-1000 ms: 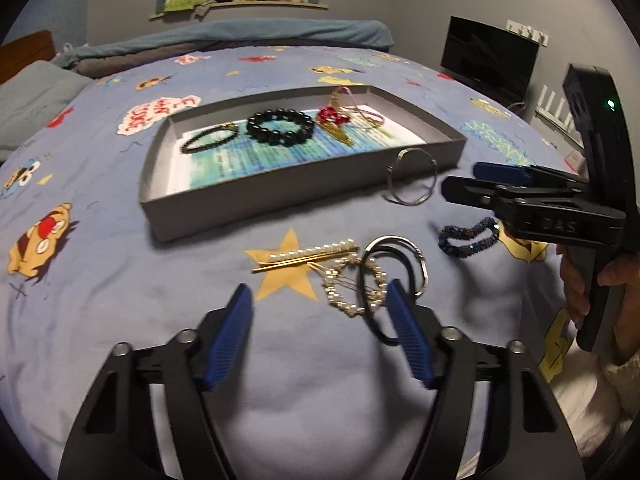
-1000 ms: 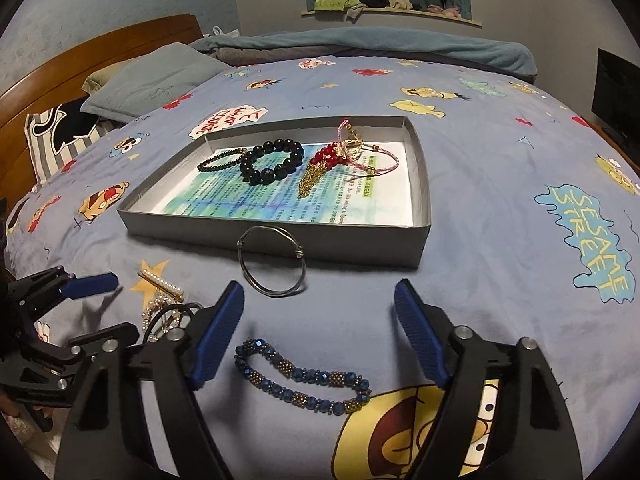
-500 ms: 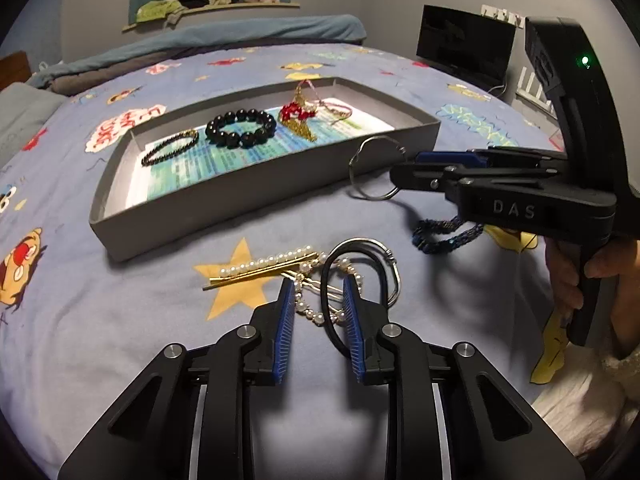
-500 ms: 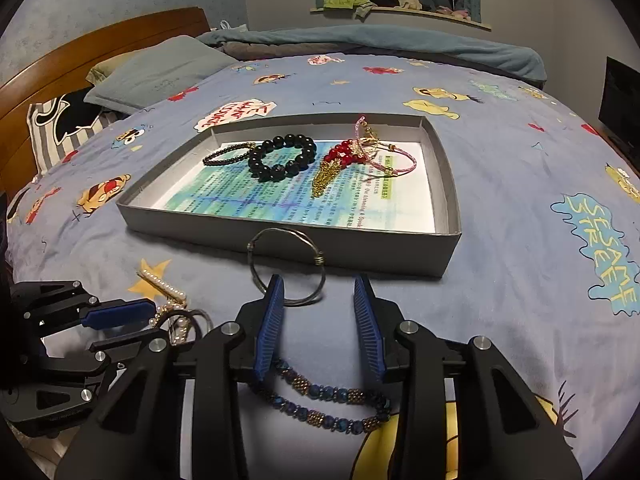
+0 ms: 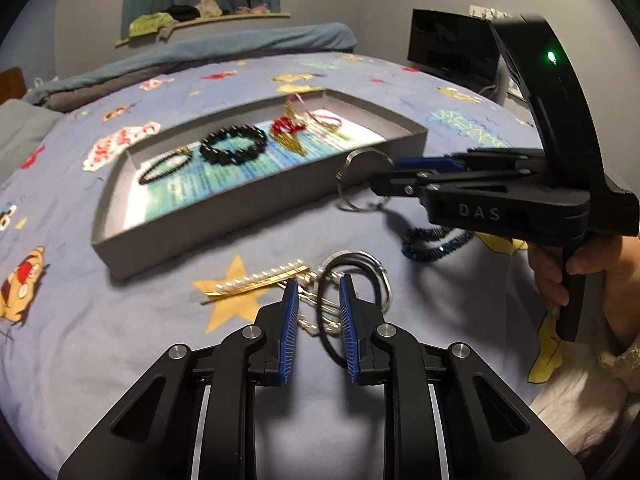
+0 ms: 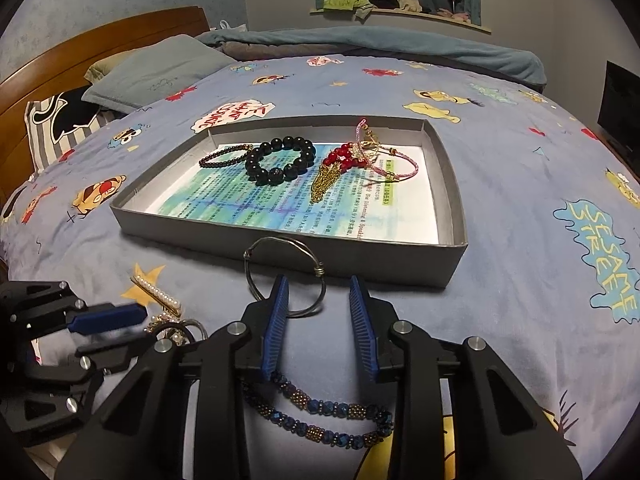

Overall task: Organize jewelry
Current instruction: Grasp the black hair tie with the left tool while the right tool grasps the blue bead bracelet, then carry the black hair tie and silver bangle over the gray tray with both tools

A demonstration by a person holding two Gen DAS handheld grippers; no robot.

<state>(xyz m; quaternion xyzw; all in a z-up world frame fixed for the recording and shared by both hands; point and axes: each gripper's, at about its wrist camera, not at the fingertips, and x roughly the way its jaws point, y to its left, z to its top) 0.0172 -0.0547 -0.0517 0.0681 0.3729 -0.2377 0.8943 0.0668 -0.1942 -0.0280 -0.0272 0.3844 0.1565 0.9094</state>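
A grey tray (image 6: 280, 246) on the bed holds a thin dark bracelet (image 6: 224, 155), a black bead bracelet (image 6: 280, 160), a red and gold piece (image 6: 340, 164) and a pink cord bracelet (image 6: 394, 166). In front of it lie a wire bangle (image 6: 286, 276), a blue bead bracelet (image 6: 316, 416), a pearl hair clip (image 5: 260, 280) and a heap of dark rings and pearls (image 5: 348, 280). My left gripper (image 5: 319, 300) is narrowly open over the heap, gripping nothing. My right gripper (image 6: 318, 300) is narrowly open above the bangle, and empty.
The bed has a blue cartoon-print cover (image 6: 540, 208). Pillows (image 6: 160, 68) and a wooden headboard (image 6: 80, 48) lie at the left in the right wrist view. A dark monitor (image 5: 452, 50) stands beyond the bed's right side. A folded blanket (image 6: 380, 46) lies at the back.
Both grippers have narrowed from wide open to a small gap. Both have moved forward, the left over the ring heap and the right towards the wire bangle.
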